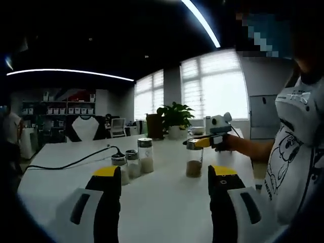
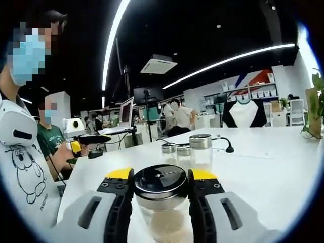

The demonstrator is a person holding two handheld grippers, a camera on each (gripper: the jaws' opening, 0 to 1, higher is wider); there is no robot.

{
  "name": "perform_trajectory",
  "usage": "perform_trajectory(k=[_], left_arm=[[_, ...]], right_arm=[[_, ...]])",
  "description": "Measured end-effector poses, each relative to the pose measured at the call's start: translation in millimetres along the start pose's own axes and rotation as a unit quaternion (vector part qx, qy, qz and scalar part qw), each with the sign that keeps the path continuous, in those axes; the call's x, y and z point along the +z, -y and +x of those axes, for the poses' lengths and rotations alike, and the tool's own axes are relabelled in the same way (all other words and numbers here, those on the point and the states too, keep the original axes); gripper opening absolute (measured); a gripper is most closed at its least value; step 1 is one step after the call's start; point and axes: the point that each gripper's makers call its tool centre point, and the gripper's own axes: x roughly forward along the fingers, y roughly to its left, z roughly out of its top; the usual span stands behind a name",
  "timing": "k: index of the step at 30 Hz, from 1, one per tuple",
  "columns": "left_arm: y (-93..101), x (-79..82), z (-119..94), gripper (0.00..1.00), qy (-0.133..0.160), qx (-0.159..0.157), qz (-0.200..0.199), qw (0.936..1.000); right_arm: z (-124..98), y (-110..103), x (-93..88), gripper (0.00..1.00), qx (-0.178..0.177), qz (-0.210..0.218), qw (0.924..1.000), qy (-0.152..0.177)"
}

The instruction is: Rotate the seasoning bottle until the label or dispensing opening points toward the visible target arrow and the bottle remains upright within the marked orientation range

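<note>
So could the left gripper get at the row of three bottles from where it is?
Probably yes: the left gripper is open and the three bottles stand ahead on bare table, nothing between.

The right gripper (image 2: pixel 161 188), black-jawed with yellow tips, clamps a clear glass seasoning bottle (image 2: pixel 162 202) with a dark shiny metal lid on the white table (image 2: pixel 268 167); the bottle stands upright, pale grains in its lower part. Farther along stand three more clear lidded jars (image 2: pixel 188 149) (the rightmost is tallest). At far left, the left gripper (image 2: pixel 76 147) hovers near a person in a white printed shirt (image 2: pixel 23 172).
</note>
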Motion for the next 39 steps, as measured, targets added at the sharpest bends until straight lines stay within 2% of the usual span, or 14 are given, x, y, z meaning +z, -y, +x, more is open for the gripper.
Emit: perform_trajectory(k=[4, 6, 9, 14, 22, 23, 25, 27, 35, 37, 39], left_arm=[[-3.8, 0.5, 1, 0.74, 0.003, 0.005, -0.006, 1.0], [-3.7, 3.5, 0, 0.74, 0.009, 0.005, -0.002, 0.9999], [-2.8, 6.4, -3, 0.73, 0.017, 0.001, -0.003, 0.9999], [-5.4, -0.6, -5, 0.73, 0.001, 0.002, 0.0, 1.0], [-6.0, 0.6, -8, 0.73, 0.009, 0.003, -0.002, 1.0], [-6.0, 0.1, -8, 0.73, 0.008, 0.003, -0.001, 1.0], [-6.3, 0.1, -8, 0.73, 0.008, 0.004, 0.0, 1.0], [-6.8, 0.5, -9, 0.73, 0.009, 0.005, -0.002, 0.9999], [-11.6, 5.0, -12, 0.73, 0.015, 0.017, -0.001, 0.9997], [-11.6, 5.1, -12, 0.73, 0.015, 0.019, -0.001, 0.9997], [-11.7, 4.2, -11, 0.73, 0.013, 0.021, -0.001, 0.9997]], right_arm=[[-2, 0, 0.8, 0.41, 0.036, -0.004, 0.9993, 0.001], [-2, -3, 0.6, 0.41, 0.049, -0.02, 0.9986, 0.004], [-3, -1, 1.1, 0.41, 0.051, -0.018, 0.9985, -0.002], [-4, 0, 1.2, 0.41, 0.063, -0.022, 0.9978, -0.001], [-3, -5, 2.4, 0.41, 0.077, -0.023, 0.9967, 0.008], [-4, -3, 1.9, 0.42, 0.079, -0.014, 0.9968, 0.011], [-7, -4, 1.5, 0.49, 0.085, 0.003, 0.9963, 0.014], [-8, -9, 10.7, 0.58, 0.084, 0.006, 0.9956, 0.042], [-17, -11, 25.4, 0.59, 0.07, -0.004, 0.9957, 0.061], [-20, -11, 29.1, 0.59, 0.061, -0.008, 0.996, 0.065], [-24, -3, 33.1, 0.63, 0.03, -0.004, 0.997, 0.071]])
